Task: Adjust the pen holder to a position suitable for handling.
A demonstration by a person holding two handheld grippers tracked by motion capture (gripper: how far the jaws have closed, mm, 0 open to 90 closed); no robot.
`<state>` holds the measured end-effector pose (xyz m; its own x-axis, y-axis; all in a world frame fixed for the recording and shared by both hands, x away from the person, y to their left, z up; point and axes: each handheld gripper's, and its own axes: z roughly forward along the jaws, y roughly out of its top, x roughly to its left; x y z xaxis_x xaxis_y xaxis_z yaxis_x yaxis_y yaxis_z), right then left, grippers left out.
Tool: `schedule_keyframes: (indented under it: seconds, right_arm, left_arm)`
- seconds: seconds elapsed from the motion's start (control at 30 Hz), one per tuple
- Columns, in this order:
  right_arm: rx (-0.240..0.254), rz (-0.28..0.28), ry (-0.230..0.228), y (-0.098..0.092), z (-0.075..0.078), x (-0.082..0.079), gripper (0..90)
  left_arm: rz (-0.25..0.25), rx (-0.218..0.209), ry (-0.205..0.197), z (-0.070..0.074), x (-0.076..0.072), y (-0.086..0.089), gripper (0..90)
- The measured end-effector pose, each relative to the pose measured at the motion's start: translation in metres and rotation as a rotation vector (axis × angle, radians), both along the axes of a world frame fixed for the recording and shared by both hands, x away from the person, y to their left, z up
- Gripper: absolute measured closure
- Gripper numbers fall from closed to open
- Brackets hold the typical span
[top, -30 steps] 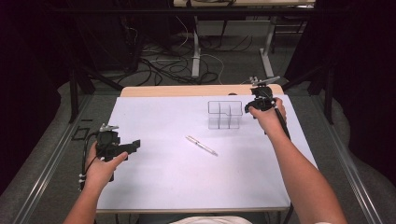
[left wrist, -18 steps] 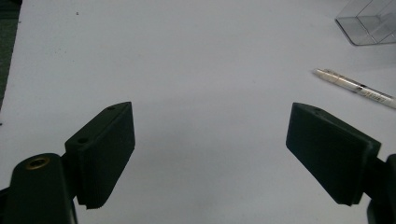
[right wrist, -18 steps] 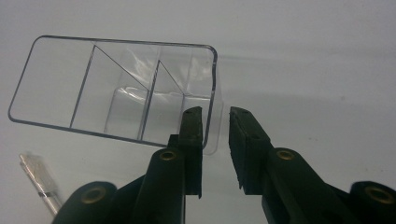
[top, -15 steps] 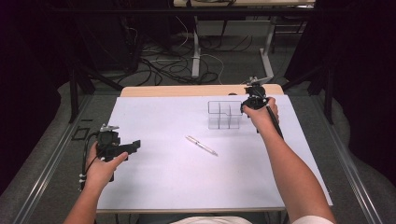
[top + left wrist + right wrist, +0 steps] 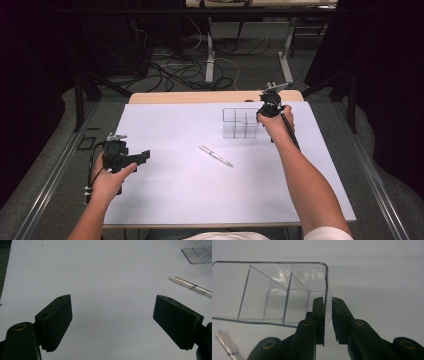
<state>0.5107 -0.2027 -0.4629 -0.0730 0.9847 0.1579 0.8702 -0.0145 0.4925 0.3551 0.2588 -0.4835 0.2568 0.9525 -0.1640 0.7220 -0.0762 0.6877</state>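
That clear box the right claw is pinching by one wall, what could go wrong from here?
The right gripper has just been closing its jaws on one thin side wall of the clear box. Held by that edge alone, the box might tilt or slip out when lifted. Hard plastic under a tight pinch could perhaps crack. The pen lies close by on the table, so a swinging box could knock it away. The left gripper is open and too far off to steady anything.

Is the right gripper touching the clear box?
Cannot tell. In the right gripper view, the right gripper straddles a side wall of the clear box, its jaws just closing, but a sliver of gap may remain beside the wall.
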Motion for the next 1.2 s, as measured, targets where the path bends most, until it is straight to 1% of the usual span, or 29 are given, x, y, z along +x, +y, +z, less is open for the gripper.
schedule_keyframes:
  seconds: [0.03, 0.1, 0.13, 0.4, 0.43, 0.47, 0.53, 0.57, 0.73, 0.77, 0.8, 0.87, 0.9, 0.97, 1.07, 1.13, 1.17, 1.2]
  right_arm:
    - [-0.002, -0.007, -0.001, 0.001, -0.001, 0.000, 82.3]
    - [-0.007, -0.004, 0.006, 0.003, -0.002, 0.001, 85.0]
    - [-0.011, -0.006, 0.017, 0.005, -0.004, 0.002, 85.7]
    - [-0.014, -0.041, 0.035, 0.007, -0.002, 0.003, 87.4]
    - [-0.025, -0.038, 0.038, 0.007, -0.002, 0.003, 87.5]
    - [-0.026, -0.040, 0.040, 0.007, -0.002, 0.004, 87.7]
    - [-0.019, -0.048, 0.039, 0.008, -0.002, 0.004, 87.8]
    - [-0.030, -0.047, 0.044, 0.008, -0.001, 0.003, 87.8]
    - [-0.015, -0.037, 0.055, 0.008, -0.001, 0.002, 87.8]
    - [-0.016, -0.036, 0.065, 0.010, 0.000, 0.001, 87.8]
    - [-0.006, -0.043, 0.065, 0.012, 0.000, 0.001, 87.8]
    - [-0.012, -0.032, 0.068, 0.012, -0.001, 0.001, 87.7]
    - [-0.001, -0.034, 0.076, 0.016, 0.000, 0.000, 87.7]
    - [0.003, -0.032, 0.079, 0.020, 0.000, 0.000, 87.7]
    - [-0.005, -0.026, 0.091, 0.024, 0.000, -0.001, 87.7]
    - [0.008, -0.026, 0.101, 0.028, 0.000, -0.002, 87.7]
    - [0.006, -0.023, 0.105, 0.030, 0.001, -0.003, 87.6]
    - [0.019, -0.025, 0.114, 0.034, 0.001, -0.003, 87.6]
  left_arm:
    - [0.000, -0.001, 0.002, 0.000, 0.000, 0.000, 15.6]
    - [0.001, -0.004, 0.005, 0.000, 0.000, 0.000, 15.7]
    - [0.002, -0.005, 0.006, 0.000, 0.000, 0.000, 15.7]
    - [0.004, -0.009, 0.012, 0.000, 0.000, 0.001, 15.8]
    - [0.005, -0.008, 0.011, 0.000, 0.001, 0.001, 15.8]
    - [0.006, -0.008, 0.011, 0.000, 0.001, 0.001, 15.8]
    - [0.008, -0.007, 0.011, 0.000, 0.001, 0.001, 15.8]
    - [0.008, -0.007, 0.011, 0.000, 0.001, 0.001, 15.8]
    - [0.009, -0.006, 0.012, 0.000, 0.001, 0.001, 15.8]
    - [0.009, -0.006, 0.011, 0.000, 0.001, 0.001, 15.8]
    - [0.009, -0.005, 0.011, 0.000, 0.001, 0.001, 15.8]
    - [0.010, -0.006, 0.010, 0.000, 0.001, 0.001, 15.8]
    - [0.012, -0.006, 0.010, 0.000, 0.001, 0.001, 15.8]
    - [0.012, -0.006, 0.010, 0.000, 0.001, 0.001, 15.8]
    - [0.013, -0.006, 0.010, 0.000, 0.001, 0.002, 15.8]
    - [0.011, -0.007, 0.011, 0.000, 0.001, 0.002, 15.8]
    - [0.011, -0.006, 0.010, 0.000, 0.001, 0.001, 15.8]
    - [0.011, -0.006, 0.010, 0.000, 0.001, 0.001, 15.8]
